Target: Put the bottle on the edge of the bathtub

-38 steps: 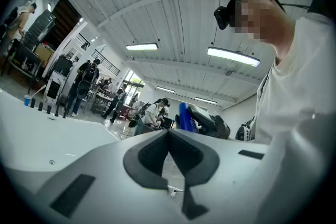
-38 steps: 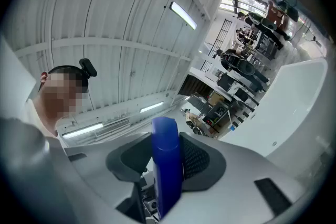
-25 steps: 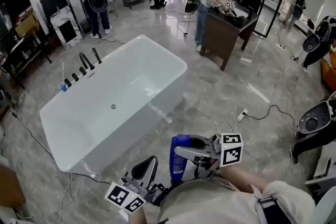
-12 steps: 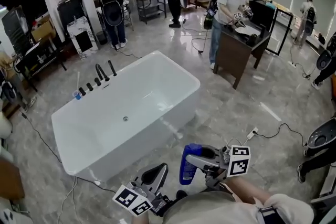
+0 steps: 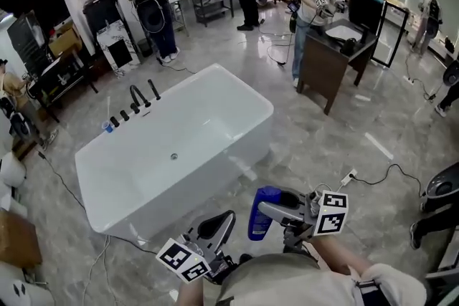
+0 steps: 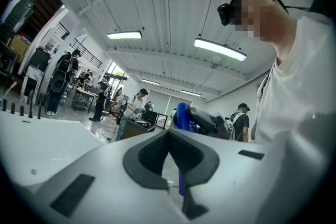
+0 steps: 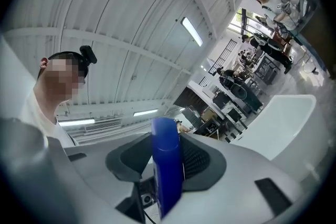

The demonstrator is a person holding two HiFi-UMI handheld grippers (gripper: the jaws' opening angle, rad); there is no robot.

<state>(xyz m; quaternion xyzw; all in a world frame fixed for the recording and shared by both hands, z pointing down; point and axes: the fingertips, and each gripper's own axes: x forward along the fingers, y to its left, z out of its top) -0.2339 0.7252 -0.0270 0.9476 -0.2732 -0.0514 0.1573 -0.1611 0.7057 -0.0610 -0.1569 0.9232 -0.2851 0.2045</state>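
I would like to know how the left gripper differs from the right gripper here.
The right gripper is shut on the bottle; the left gripper is shut on nothing. In the head view the right gripper shows higher than the left gripper. Both carry marker cubes.

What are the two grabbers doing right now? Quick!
Left gripper: closed, nothing in it.
Right gripper: closed on the blue bottle.
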